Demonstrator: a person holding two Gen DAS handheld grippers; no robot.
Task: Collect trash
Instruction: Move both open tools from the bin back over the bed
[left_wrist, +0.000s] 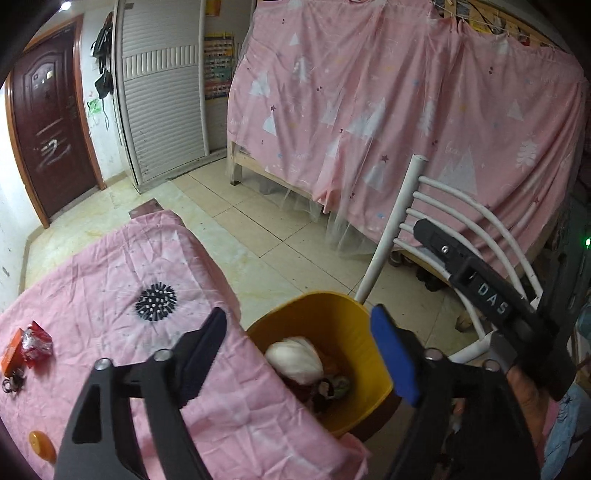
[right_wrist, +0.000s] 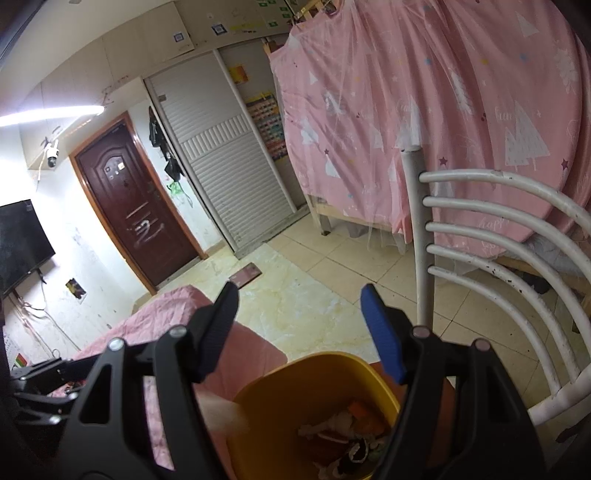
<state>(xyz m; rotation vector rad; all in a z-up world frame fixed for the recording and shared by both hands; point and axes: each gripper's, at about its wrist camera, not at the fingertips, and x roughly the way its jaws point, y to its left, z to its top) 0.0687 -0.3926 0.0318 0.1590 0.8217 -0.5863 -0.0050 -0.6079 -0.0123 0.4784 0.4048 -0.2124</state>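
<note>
Hand-held gripper (left_wrist: 299, 354) wide open, empty, above bin (left_wrist: 332, 314).

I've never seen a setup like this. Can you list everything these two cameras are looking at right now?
bin: one, yellow, beside the table, trash inside
white wad: one, in the bin
table cloth: one, pink, covering the table
spiky ball: one, black, on the cloth
red wrapper: one, at the cloth's left edge
orange box: one, beside the wrapper
orange cap: one, near corner of the cloth
chair: one, white, right of the bin
curtain: pink, over the bed frame
door: one, dark red
left gripper: open, over the bin, empty
right gripper: open, empty
</note>
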